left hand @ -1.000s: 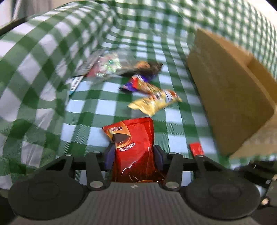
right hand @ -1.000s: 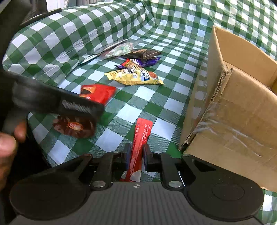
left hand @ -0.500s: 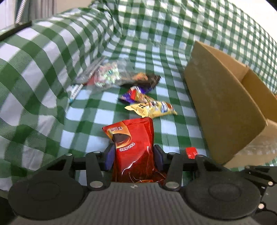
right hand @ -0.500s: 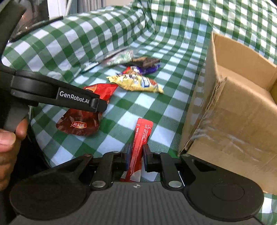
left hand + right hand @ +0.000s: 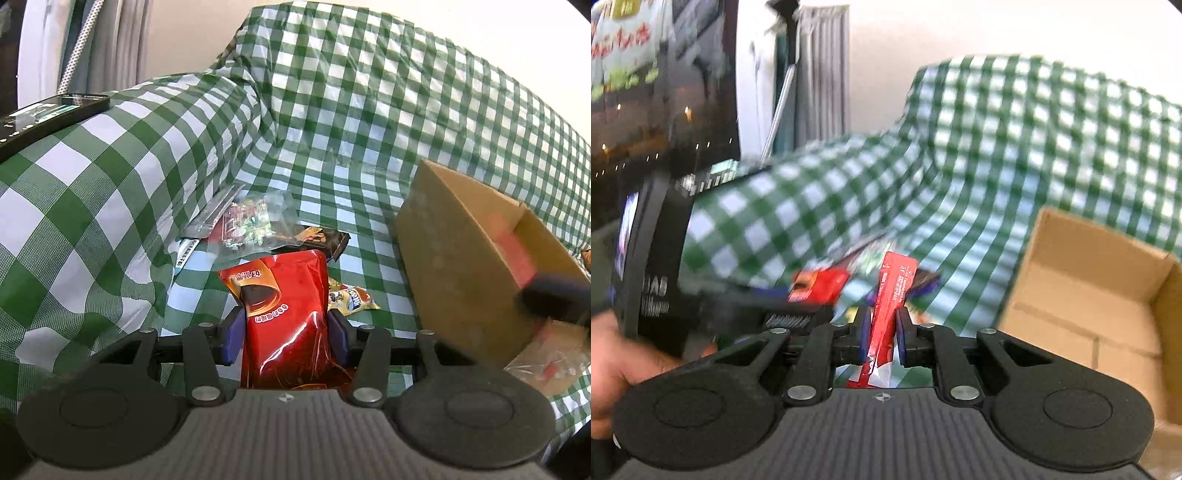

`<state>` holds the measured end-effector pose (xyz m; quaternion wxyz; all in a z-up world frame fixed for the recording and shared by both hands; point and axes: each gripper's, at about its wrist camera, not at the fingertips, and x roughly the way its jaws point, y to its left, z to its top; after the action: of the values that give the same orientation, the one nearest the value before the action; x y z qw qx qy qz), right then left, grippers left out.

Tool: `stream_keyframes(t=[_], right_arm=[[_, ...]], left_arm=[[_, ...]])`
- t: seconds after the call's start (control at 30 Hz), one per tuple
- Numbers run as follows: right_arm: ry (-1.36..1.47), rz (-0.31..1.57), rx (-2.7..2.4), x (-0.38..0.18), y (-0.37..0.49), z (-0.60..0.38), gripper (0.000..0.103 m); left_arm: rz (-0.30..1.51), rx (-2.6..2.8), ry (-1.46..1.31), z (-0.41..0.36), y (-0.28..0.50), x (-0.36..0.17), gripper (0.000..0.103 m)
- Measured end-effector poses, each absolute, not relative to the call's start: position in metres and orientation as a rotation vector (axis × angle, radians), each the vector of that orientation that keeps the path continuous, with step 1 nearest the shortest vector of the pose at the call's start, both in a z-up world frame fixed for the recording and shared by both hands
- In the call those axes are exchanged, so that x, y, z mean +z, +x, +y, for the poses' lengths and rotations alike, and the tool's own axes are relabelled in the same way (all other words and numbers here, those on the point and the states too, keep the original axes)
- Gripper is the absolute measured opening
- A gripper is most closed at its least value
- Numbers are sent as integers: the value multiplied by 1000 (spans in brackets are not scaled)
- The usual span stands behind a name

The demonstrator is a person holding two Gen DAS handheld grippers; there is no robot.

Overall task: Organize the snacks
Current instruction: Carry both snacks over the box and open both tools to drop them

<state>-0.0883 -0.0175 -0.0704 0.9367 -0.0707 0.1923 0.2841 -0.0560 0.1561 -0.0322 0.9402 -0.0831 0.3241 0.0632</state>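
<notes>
My left gripper [image 5: 286, 328] is shut on a red snack pouch [image 5: 284, 306], held upright above the green checked cloth [image 5: 110, 177]. My right gripper [image 5: 882, 334] is shut on a thin red stick packet [image 5: 892, 291], lifted off the cloth; that view is blurred. An open cardboard box [image 5: 472, 258] stands to the right, also seen as the box [image 5: 1108, 295] beside the right gripper. The right gripper shows as a dark blur over the box's near corner in the left wrist view. In the right wrist view the red pouch [image 5: 820, 286] and the left gripper's body appear at left, with a hand [image 5: 624, 362].
Loose snacks lie on the cloth behind the pouch: a clear bag of sweets [image 5: 251, 225], a dark chocolate wrapper [image 5: 325, 240], a yellow packet [image 5: 351, 297]. A phone [image 5: 44, 114] rests on the raised cloth at far left. The cloth rises steeply behind.
Both grippers have risen with their packets. The stick packet left the cloth and the right view tilted up towards the wall. The box now sits lower in both views.
</notes>
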Motion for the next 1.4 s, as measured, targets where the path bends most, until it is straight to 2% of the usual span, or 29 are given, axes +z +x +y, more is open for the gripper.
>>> stream_keyframes(t=[0.2,0.4,0.5,0.93,1.17,1.4], right_arm=[[-80,301,444,-44,-66,-93,16],[203,283,221,-74,-48,-165,15],[253,218,191,-74,-53,-169,15],[352,211,138,-87,-46,-184,15],[353,107,-12,-83,-57,-192,15],[433,119,0,-87,-54,-208,15]], left_arm=[[652,100,-129,147,-57,-34,53],[643,32,-68,128,-55,-26,53],[637,-11,-41,116,-49,-11,53],[491,-184,-18,25,-8,81,53],[472,-239,30,-28,18,96,53],[470,-270,55,-67,30,98,53]])
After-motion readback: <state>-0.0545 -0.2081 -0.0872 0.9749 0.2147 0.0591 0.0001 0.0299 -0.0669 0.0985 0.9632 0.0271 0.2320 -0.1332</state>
